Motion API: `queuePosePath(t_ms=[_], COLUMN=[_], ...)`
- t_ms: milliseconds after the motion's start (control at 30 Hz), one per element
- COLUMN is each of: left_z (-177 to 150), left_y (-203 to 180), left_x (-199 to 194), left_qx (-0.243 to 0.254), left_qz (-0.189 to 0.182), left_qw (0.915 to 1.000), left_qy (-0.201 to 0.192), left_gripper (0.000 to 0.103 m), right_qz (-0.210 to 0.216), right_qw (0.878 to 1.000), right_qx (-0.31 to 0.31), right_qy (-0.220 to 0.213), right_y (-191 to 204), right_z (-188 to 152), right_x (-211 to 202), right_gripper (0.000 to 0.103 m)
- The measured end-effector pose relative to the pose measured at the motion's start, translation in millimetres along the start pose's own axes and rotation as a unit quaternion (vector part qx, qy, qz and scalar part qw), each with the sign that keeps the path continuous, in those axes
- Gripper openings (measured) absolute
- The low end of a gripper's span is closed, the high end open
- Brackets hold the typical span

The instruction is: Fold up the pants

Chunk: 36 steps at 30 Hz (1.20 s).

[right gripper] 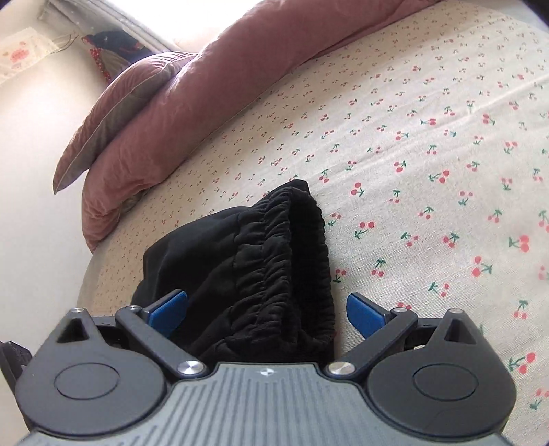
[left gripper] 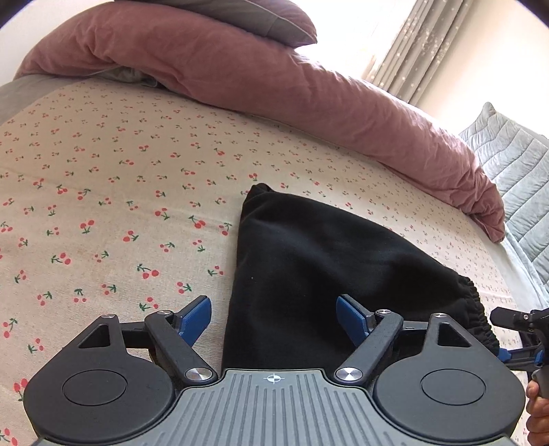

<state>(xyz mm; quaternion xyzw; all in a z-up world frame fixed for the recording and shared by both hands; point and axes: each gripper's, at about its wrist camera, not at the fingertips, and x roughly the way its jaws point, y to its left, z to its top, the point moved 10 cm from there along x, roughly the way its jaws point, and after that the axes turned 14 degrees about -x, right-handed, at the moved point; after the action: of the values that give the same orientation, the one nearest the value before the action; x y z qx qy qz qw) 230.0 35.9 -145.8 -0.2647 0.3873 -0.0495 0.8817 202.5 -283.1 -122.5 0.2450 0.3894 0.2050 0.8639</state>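
Observation:
Black pants [left gripper: 308,260] lie folded into a compact wedge on the cherry-print bedsheet [left gripper: 103,206]. Their gathered elastic waistband [left gripper: 475,308] faces the right side in the left wrist view. My left gripper [left gripper: 273,315] stands open over the near edge of the fabric, blue pads apart and touching nothing. In the right wrist view the waistband [right gripper: 291,247] lies straight ahead on the sheet [right gripper: 429,154]. My right gripper [right gripper: 266,312] is open wide on either side of the pants [right gripper: 206,257], without pressing them. Part of that gripper [left gripper: 514,322] and a hand [left gripper: 537,411] show at the left view's right edge.
A rolled dusty-pink duvet [left gripper: 274,85] runs along the far side of the bed, with a grey pillow [left gripper: 247,17] on top. A pale quilted cover [left gripper: 514,161] and curtains [left gripper: 408,61] lie beyond. In the right wrist view the duvet [right gripper: 206,85] ends near the bed's left edge.

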Motion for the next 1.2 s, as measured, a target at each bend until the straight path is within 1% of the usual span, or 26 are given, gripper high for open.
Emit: queuePosePath(t_ms=[33,67,133,200,233,300,500,633,667,700,733,833,900,1000,1100,1200], left_z=[1,1,-3,-5,-5,-1,3,6,6,6,4,3,2,1,3,5], left_y=[4,9,13,15,17,20,30,30,28,26,22,11,6,-1,-5,-6], left_x=[2,5,10,13,14,14,20,22,23,26,28,36,42,48,53,56], left_qx=[-0.007,-0.020,-0.054,-0.085,-0.099,-0.108,-0.147,-0.149,-0.144,-0.138,-0.126,-0.100,-0.096,-0.087,-0.091,-0.092], left_qz=[0.002,-0.001,-0.028,-0.055,-0.062,-0.067,-0.089,-0.088,-0.087,-0.085,-0.084,-0.086,-0.089,-0.085,-0.082,-0.078], left_qw=[1.0000,0.9998,0.9975,0.9930,0.9912,0.9903,0.9827,0.9825,0.9834,0.9843,0.9856,0.9872,0.9868,0.9883,0.9882,0.9888], left_qy=[0.001,0.007,0.036,0.060,0.063,0.057,0.069,0.067,0.067,0.070,0.076,0.090,0.095,0.092,0.091,0.088], left_gripper=[0.082,0.082,0.083,0.085,0.086,0.086,0.087,0.086,0.086,0.086,0.086,0.086,0.086,0.086,0.088,0.086], right_qz=[0.005,-0.001,-0.027,-0.031,-0.032,-0.032,-0.002,-0.005,-0.005,-0.009,-0.013,-0.020,-0.021,-0.022,-0.017,-0.018], right_qw=[1.000,1.000,0.999,0.999,0.999,0.999,0.999,1.000,1.000,1.000,1.000,1.000,1.000,0.999,0.999,0.998], right_qx=[0.003,0.000,-0.011,-0.005,-0.002,0.005,0.026,0.010,0.004,0.003,0.000,-0.006,-0.011,-0.021,-0.036,-0.050], right_qy=[0.001,0.003,0.013,0.024,0.026,0.024,0.022,0.023,0.022,0.022,0.020,0.016,0.015,0.012,0.014,0.014], right_y=[1,1,-1,-3,-4,-8,-7,-1,1,1,1,3,2,2,3,5], right_z=[-1,-1,-5,-8,-8,-9,-11,-12,-12,-13,-13,-13,-13,-11,-8,-8], right_x=[1,2,5,11,12,12,19,22,23,25,26,28,28,32,38,40], right_gripper=[0.089,0.090,0.090,0.090,0.090,0.090,0.091,0.091,0.089,0.083,0.081,0.076,0.074,0.069,0.065,0.059])
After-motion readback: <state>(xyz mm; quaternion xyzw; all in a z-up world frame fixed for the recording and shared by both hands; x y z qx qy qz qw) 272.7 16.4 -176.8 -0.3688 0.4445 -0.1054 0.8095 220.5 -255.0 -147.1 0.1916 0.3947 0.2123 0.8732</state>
